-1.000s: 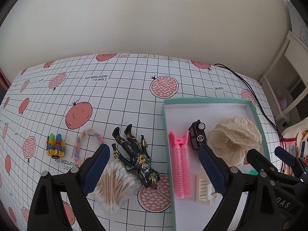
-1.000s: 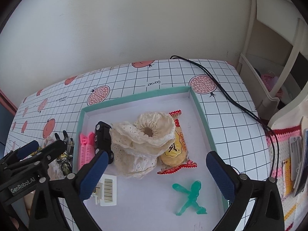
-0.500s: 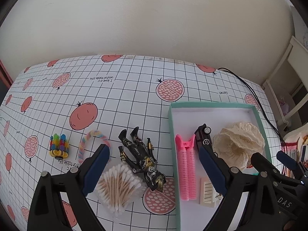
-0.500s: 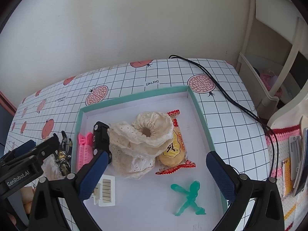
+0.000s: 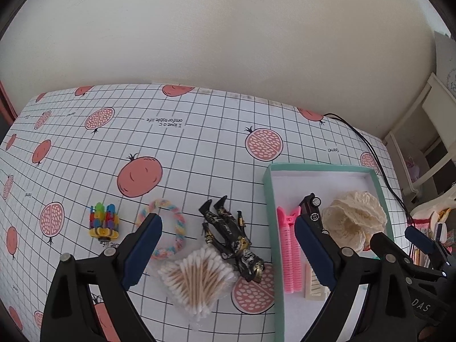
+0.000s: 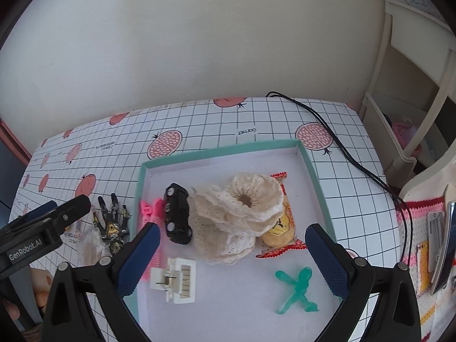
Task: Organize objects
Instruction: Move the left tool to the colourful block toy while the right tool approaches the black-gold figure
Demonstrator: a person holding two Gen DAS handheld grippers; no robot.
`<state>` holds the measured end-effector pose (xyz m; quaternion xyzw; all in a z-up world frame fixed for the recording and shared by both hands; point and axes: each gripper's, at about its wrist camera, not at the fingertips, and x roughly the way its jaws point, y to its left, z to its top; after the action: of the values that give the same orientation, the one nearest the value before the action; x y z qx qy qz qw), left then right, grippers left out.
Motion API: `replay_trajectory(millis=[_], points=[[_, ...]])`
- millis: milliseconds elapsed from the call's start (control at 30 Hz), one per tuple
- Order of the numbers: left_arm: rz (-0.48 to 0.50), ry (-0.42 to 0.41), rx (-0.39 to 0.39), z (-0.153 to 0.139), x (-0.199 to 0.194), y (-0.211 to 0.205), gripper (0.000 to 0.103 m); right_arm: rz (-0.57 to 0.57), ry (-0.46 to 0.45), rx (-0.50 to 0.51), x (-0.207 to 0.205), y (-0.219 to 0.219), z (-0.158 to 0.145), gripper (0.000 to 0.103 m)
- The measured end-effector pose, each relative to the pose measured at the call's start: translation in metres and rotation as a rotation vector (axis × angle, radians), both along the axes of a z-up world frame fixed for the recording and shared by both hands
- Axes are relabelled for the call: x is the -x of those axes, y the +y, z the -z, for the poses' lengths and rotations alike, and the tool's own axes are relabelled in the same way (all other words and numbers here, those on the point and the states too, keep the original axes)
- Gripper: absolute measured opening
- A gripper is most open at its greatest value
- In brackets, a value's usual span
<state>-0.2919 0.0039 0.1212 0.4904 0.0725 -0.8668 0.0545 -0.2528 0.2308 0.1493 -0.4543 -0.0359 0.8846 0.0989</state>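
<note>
Cotton swabs [image 5: 196, 276] slid toward the lower centre as you moved your left gripper [image 5: 228, 252] left. Both it and your right gripper [image 6: 232, 256] stayed spread apart, empty.

Home: fruit-print tablecloth [image 5: 199, 142], toys.

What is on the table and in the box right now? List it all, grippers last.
table: 1, white grid cloth with pomegranates
box: 1, teal rim, white inside, right part of the table
toy car: 1, black, in box, on its side
lace scrunchie: 1, cream, in box, centre
snack packet: 1, red and yellow, in box, partly under scrunchie
green figure: 1, in box, near corner
hair clip: 1, white, in box
hair roller: 1, pink, in box by left wall
cotton swabs: 1 bag, on cloth
dark figure: 1, black and gold, on cloth
braided band: 1, pastel, on cloth
block toy: 1, multicoloured, on cloth
cable: 1, black, far right
left gripper: open, above swabs
right gripper: open, above box
</note>
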Motion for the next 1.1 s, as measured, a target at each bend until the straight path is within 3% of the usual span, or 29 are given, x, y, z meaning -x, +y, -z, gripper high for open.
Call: replay_trajectory(millis=[267, 533, 1100], points=[[-0.094, 0.034, -0.011, -0.015, -0.015, -0.067, 0.094, -0.109, -0.003, 0.043, 0.01, -0.058, 0.007, 0.103], [-0.169, 0.022, -0.039, -0.008, -0.027, -0.125, 0.094, -0.201, -0.037, 0.051, 0.023, -0.112, 0.034, 0.103], [-0.159, -0.068, -0.064, 0.046, -0.015, -0.135, 0.094, -0.192, -0.062, 0.144, 0.043, -0.117, 0.074, 0.1]])
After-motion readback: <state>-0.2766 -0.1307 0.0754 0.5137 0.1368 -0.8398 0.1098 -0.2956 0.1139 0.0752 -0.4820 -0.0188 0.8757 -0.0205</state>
